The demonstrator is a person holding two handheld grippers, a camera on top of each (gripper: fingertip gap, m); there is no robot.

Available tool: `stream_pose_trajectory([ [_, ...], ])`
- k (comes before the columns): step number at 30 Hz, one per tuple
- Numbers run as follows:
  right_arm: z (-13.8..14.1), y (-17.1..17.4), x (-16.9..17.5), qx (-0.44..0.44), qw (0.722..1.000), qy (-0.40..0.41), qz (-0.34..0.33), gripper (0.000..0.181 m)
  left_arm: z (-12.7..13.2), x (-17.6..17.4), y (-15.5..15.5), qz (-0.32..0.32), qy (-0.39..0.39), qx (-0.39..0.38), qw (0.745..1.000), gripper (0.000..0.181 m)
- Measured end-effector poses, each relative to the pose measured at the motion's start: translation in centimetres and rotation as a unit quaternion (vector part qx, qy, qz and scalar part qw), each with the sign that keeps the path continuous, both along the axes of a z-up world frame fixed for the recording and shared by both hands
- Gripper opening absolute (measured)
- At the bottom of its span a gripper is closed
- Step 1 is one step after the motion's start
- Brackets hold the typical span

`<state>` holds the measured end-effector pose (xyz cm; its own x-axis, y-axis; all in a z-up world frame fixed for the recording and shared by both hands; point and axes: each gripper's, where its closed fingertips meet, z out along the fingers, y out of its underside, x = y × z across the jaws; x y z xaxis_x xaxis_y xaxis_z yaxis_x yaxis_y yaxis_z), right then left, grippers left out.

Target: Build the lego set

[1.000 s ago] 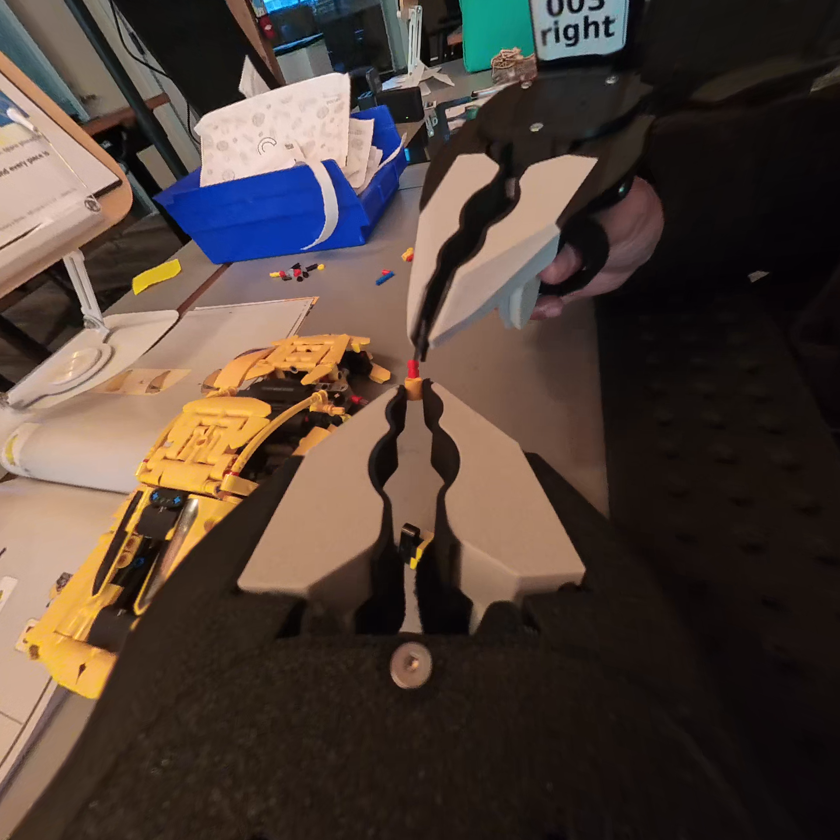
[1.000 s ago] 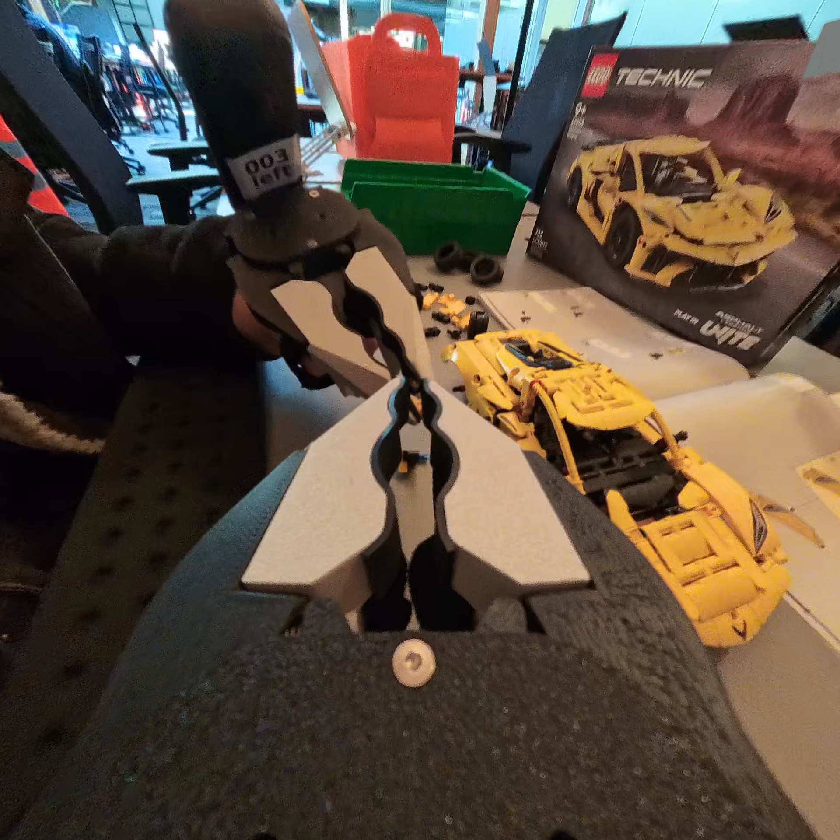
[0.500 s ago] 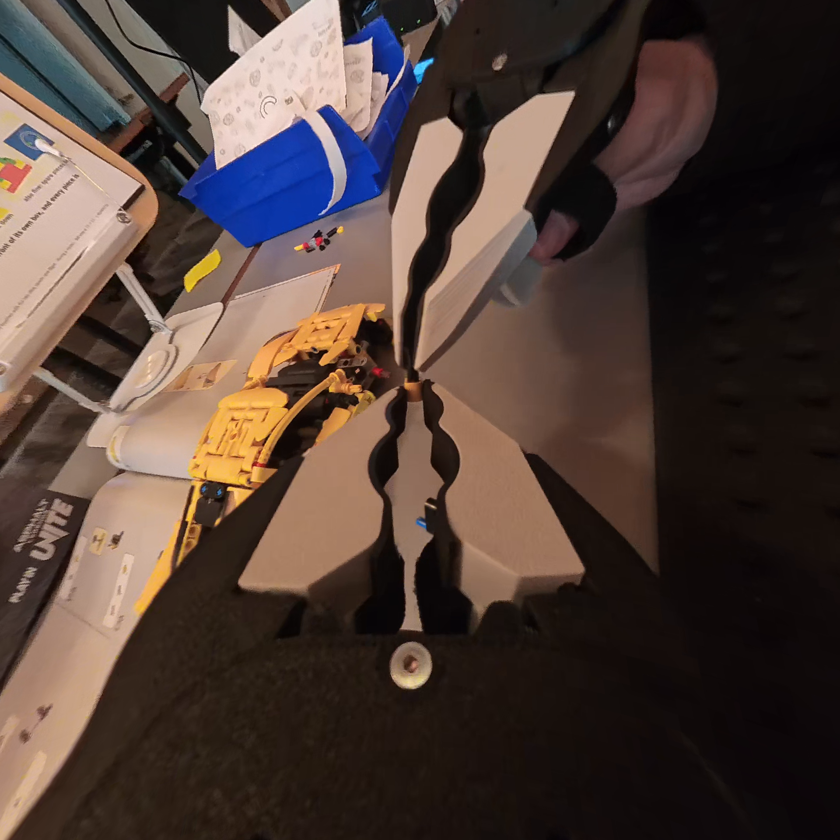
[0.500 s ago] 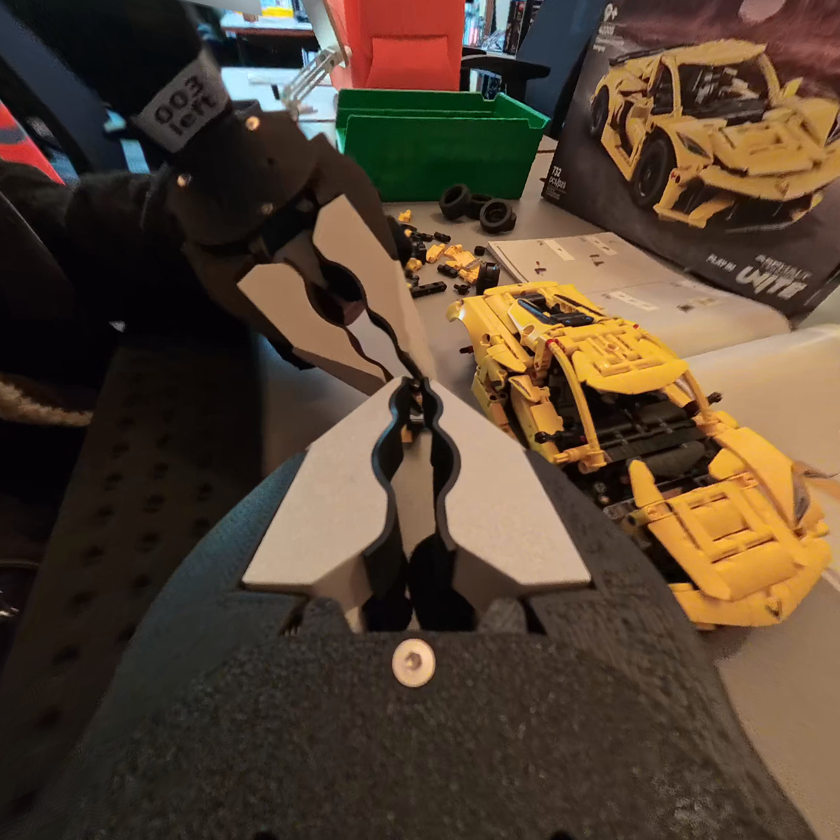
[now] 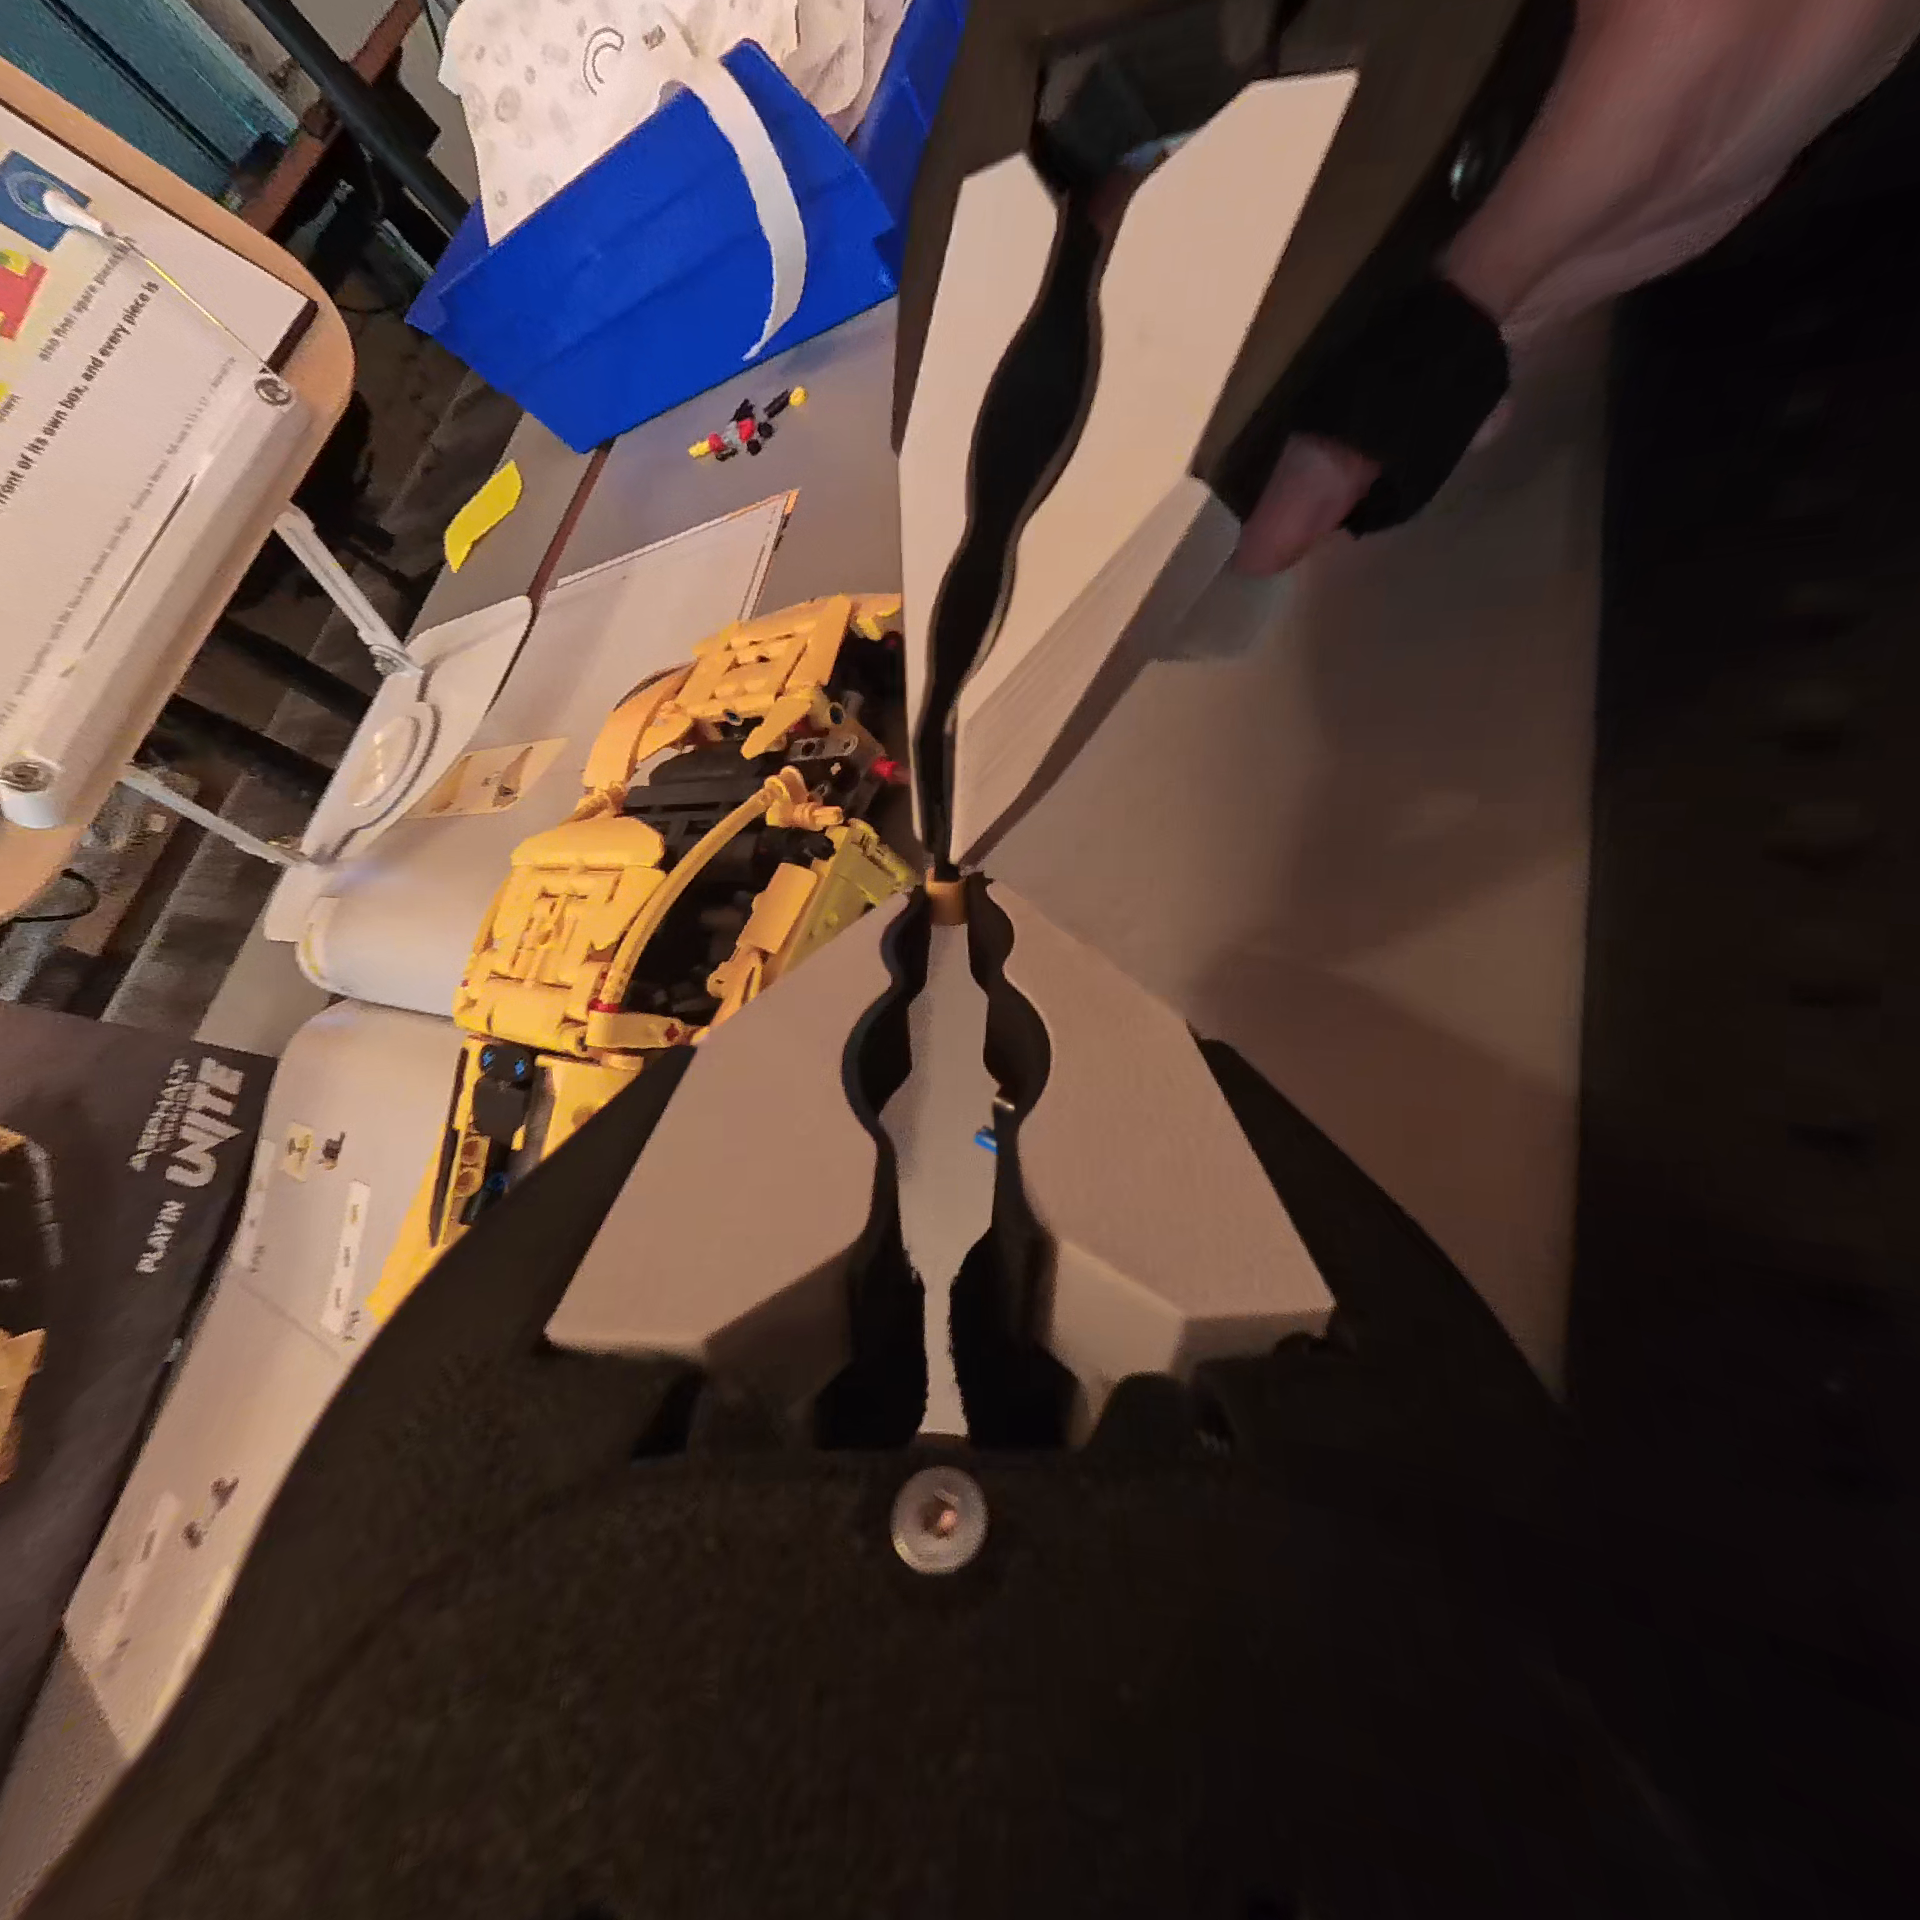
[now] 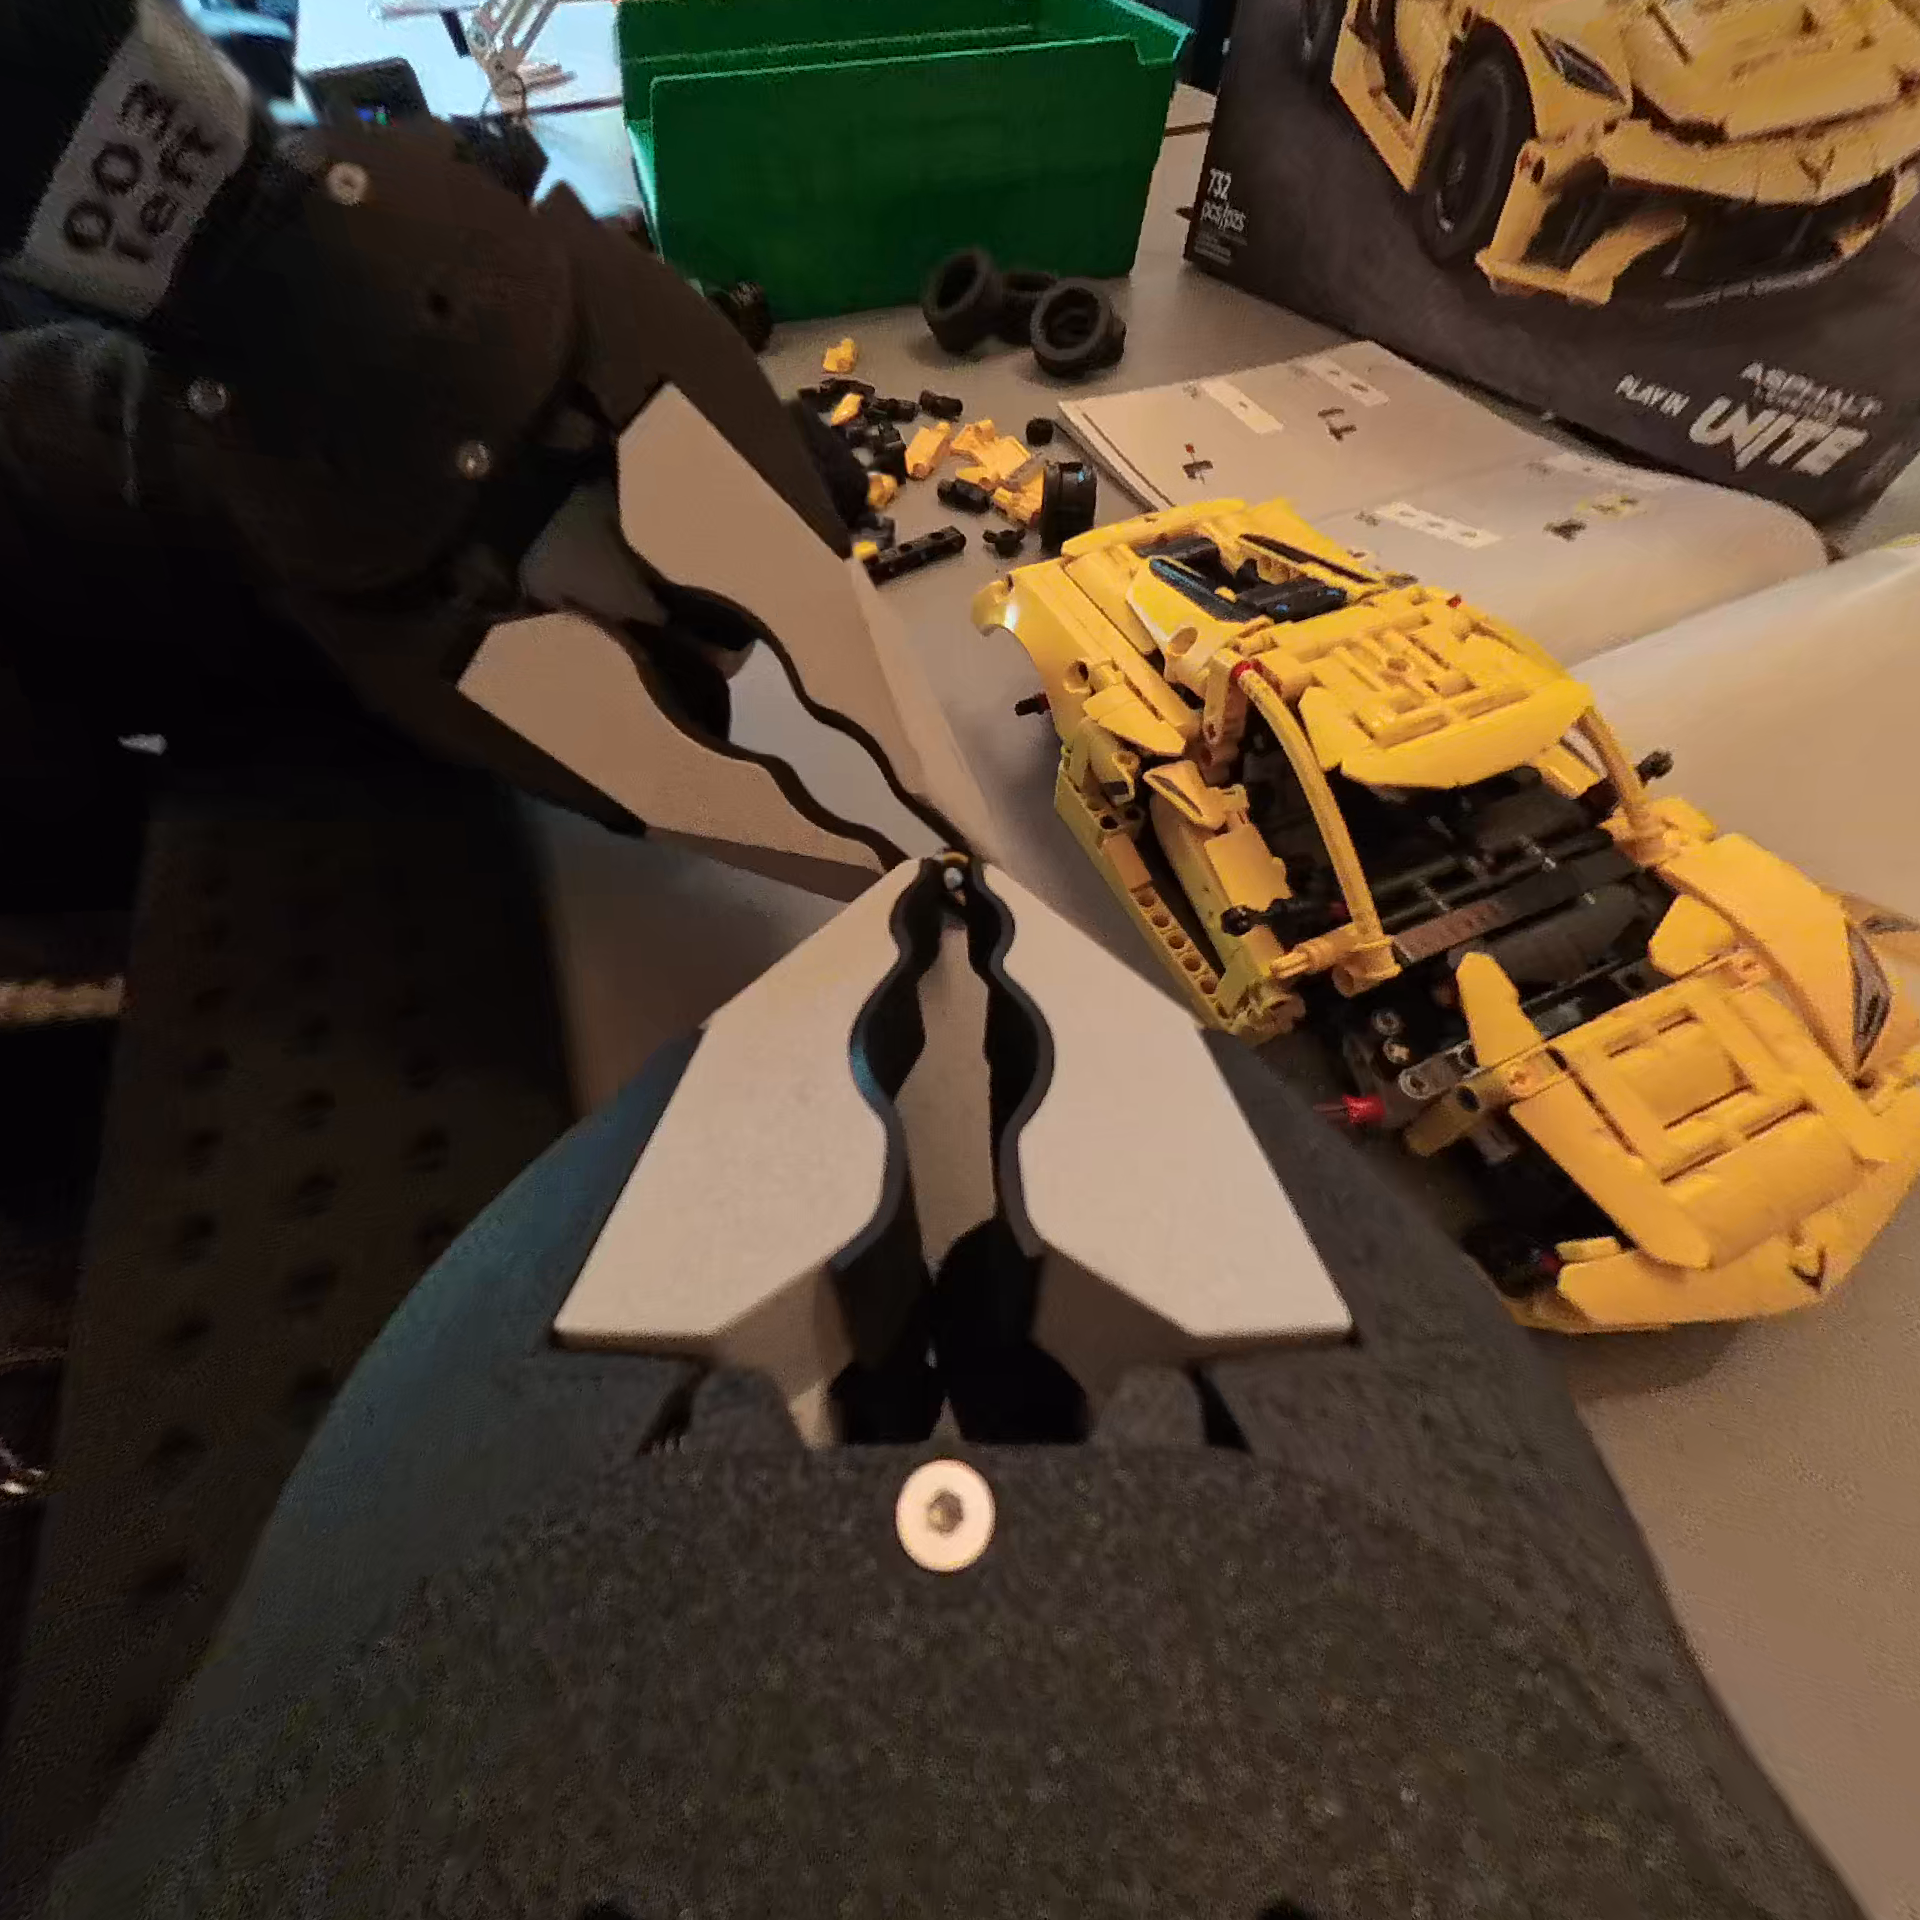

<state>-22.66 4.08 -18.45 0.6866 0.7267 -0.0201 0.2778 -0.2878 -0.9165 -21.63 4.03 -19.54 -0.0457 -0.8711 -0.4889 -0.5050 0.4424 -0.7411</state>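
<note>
My left gripper is shut on a small yellow bush, held at its tips above the table. My right gripper is shut, and its tips press against that bush from the far side; the red pin it held is hidden. In the left wrist view the right gripper comes down from above. In the right wrist view the left gripper comes in from the upper left. The part-built yellow car lies on the table to the left of the tips in the left wrist view and to the right in the right wrist view.
Loose yellow and black parts and black tyres lie before a green bin. The set's box and the instruction booklet are behind the car. A blue bin with papers and a few small pins lie farther off. Only a small space, under 4 cm, lies between the two pairs of fingers.
The two grippers have closed together tip to tip. The red pin seen between the right tips and the yellow bush no longer shows. Both views have tilted down toward the car.
</note>
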Motion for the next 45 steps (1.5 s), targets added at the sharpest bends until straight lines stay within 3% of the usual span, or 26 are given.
stream_pose_trajectory([
  [4,-0.2,0.3,-0.1,0.016,0.999,-0.036,-0.012,0.004,-0.2,-0.1,0.3,0.006,0.009,0.024,1.000,0.005],
  [7,0.3,0.1,0.0,0.067,0.995,-0.074,0.004,0.003,0.2,0.0,0.1,-0.007,-0.011,-0.005,1.000,0.006],
  [10,-0.2,-0.2,0.1,0.098,0.987,-0.123,0.026,0.003,-0.2,0.0,-0.2,-0.018,-0.001,0.019,1.000,0.006],
  [17,-1.1,-1.1,0.3,0.080,0.989,-0.107,0.068,0.004,-1.2,0.1,-0.9,-0.043,0.021,0.045,0.998,0.006],
  [24,-2.5,-1.6,0.3,0.127,0.962,-0.223,0.091,0.004,-2.6,0.1,-1.5,-0.051,0.066,0.098,0.992,0.006],
  [27,-2.3,-1.8,0.2,0.118,0.967,-0.203,0.094,0.004,-2.4,0.0,-1.6,-0.051,0.066,0.102,0.991,0.006],
  [31,-2.8,-2.2,0.2,0.015,0.989,-0.111,0.100,0.004,-2.9,0.1,-2.0,-0.056,0.081,0.132,0.986,0.006],
  [39,-2.3,-1.4,0.1,0.025,0.989,-0.132,0.058,0.004,-2.3,0.1,-1.3,-0.033,0.071,0.125,0.989,0.005],
  [45,-1.0,-1.4,0.0,-0.009,0.998,-0.025,0.053,0.004,-1.3,0.2,-1.4,-0.038,0.036,0.097,0.994,0.006],
])
